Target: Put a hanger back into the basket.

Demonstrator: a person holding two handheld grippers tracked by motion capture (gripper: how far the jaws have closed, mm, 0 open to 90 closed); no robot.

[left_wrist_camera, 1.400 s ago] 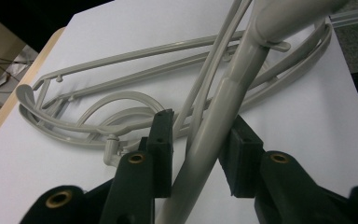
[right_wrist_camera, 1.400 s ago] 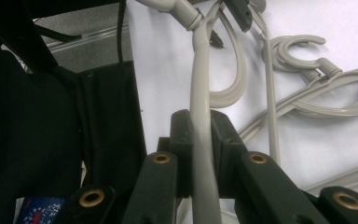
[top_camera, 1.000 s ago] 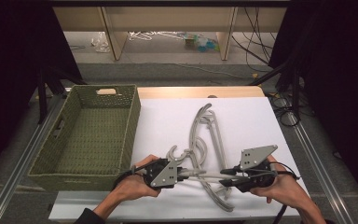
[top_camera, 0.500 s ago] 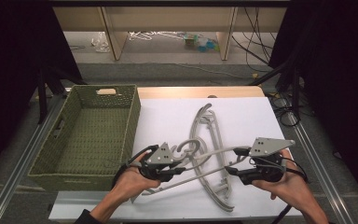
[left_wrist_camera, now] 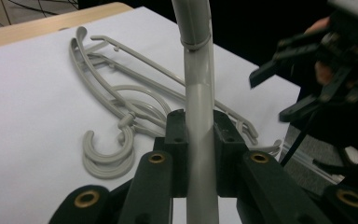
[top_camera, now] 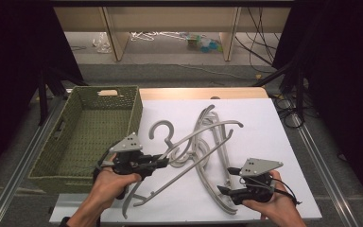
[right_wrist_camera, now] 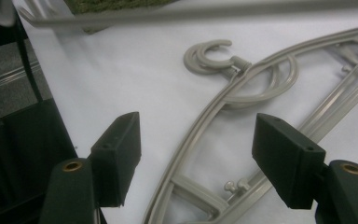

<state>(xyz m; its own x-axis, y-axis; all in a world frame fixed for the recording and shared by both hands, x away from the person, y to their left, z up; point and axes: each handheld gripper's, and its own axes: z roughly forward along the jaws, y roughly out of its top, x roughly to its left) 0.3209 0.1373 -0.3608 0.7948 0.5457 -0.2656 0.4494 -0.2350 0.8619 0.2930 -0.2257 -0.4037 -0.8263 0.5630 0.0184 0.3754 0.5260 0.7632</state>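
Left gripper (top_camera: 163,162) clamped tight on the arm of a grey hanger (top_camera: 189,142), just right of the green basket (top_camera: 82,137). In the left gripper view, pads (left_wrist_camera: 175,140) pressed on both sides of the grey bar (left_wrist_camera: 198,116), no gap visible. Held hanger tilted, its hook close to the basket's right wall, the far end of the arm reaching away from the basket, above the white table sheet (top_camera: 264,123). Two more hangers (top_camera: 217,161) lying flat on the sheet, further right of the basket, partly under the held one. Right gripper (top_camera: 224,182) far right of the basket, jaws wide apart, having just been opening, holding nothing; in the right gripper view, a flat hanger (right_wrist_camera: 200,135) on the sheet below and between the jaws, untouched.
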